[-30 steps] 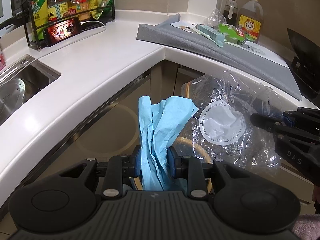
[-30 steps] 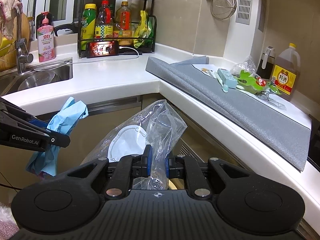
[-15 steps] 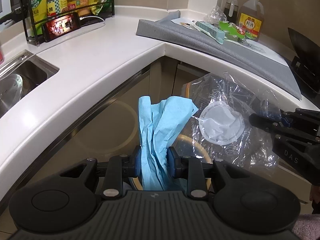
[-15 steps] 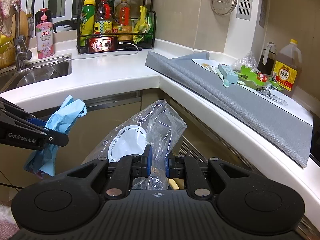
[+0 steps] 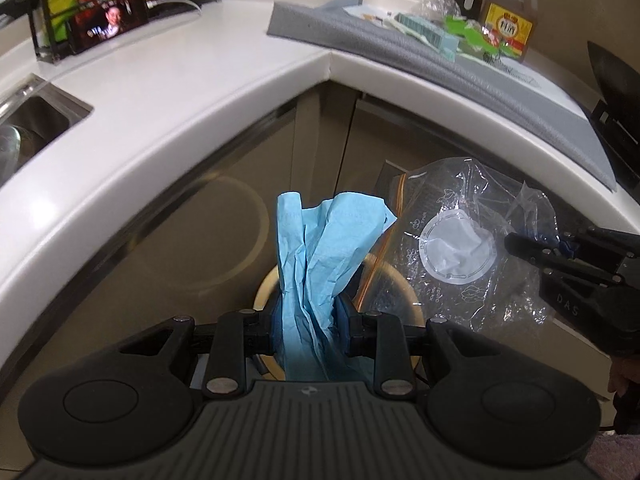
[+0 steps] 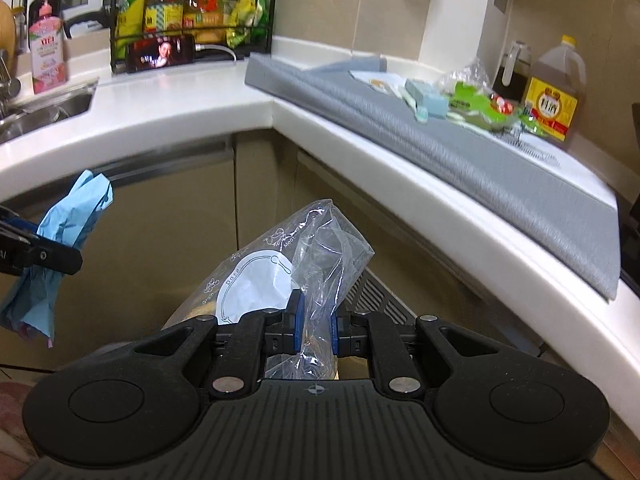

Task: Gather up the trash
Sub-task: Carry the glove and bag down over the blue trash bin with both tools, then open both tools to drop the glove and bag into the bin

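Now both hands have dipped lower, below the surface's corner edge. The left tongs (image 5: 306,320) squeeze the blue paper (image 5: 320,248), and the right tongs (image 6: 316,326) pinch the clear bag (image 6: 320,256). A round bin rim (image 5: 404,296) waits underneath, so dropping looks close.

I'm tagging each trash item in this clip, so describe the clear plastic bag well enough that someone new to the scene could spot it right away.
Start at the white corner counter and look below its edge, in front of the cabinet doors. There the right gripper has its jaws shut on the clear plastic bag. Unlike the crumpled blue paper held beside it, it is see-through, with a white round label patch and printed outlines.
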